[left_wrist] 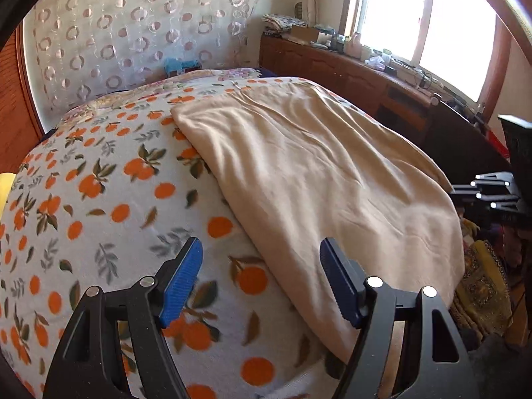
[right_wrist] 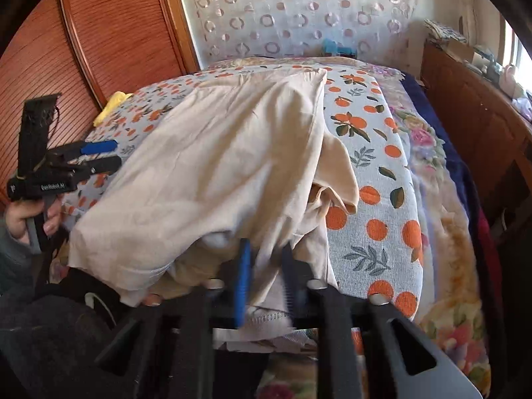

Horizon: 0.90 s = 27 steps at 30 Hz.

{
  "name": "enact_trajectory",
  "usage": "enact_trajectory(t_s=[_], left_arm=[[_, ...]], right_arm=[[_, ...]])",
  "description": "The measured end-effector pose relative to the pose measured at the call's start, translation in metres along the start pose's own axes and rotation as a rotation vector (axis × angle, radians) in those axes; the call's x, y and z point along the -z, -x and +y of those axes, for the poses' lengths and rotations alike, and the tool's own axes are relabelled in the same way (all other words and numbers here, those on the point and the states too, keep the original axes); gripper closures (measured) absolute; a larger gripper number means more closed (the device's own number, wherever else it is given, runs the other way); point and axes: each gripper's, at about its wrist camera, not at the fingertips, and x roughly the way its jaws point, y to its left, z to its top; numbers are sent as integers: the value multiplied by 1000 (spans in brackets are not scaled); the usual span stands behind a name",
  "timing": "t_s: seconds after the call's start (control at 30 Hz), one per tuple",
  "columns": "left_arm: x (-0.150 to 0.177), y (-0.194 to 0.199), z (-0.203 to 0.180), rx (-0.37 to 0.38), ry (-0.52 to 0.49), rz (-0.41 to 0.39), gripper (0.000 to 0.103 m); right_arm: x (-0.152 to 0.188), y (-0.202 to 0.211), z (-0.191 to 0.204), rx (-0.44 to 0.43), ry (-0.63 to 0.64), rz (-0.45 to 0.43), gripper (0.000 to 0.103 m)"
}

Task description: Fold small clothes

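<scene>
A cream garment (left_wrist: 316,173) lies spread on the bed's orange-print blanket (left_wrist: 109,199). My left gripper (left_wrist: 261,279) is open and empty, hovering over the garment's near left edge. In the right wrist view the same garment (right_wrist: 212,166) is bunched and lifted at its near edge, with a sleeve (right_wrist: 335,173) folded over. My right gripper (right_wrist: 266,272) is shut on the garment's near hem, cloth pinched between its blue pads. The left gripper (right_wrist: 99,156) also shows at the far left of that view, held in a hand, jaws apart.
A wooden cabinet (left_wrist: 365,76) with clutter runs along the window side. A wooden wardrobe (right_wrist: 99,33) stands on the other side. A patterned curtain (left_wrist: 133,33) hangs behind the bed. A yellow item (right_wrist: 111,106) lies at the bed's far left edge. A floral quilt (right_wrist: 442,199) lies beneath the blanket.
</scene>
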Motion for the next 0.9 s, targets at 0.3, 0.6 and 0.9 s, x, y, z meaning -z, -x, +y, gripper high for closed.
enact_trajectory(t_s=[0.3,0.6,0.9], left_arm=[[19,-9,-10,-8,11,32,28],[33,-7,-20,-74,-33,-43,26],[33,12,-20,25,32,24,26]], right_arm=[[28,42,-11,41,0,-59,99],[38,32,-16,57,-56,-34,96],[40,11,-24,59,-104,-51,49]])
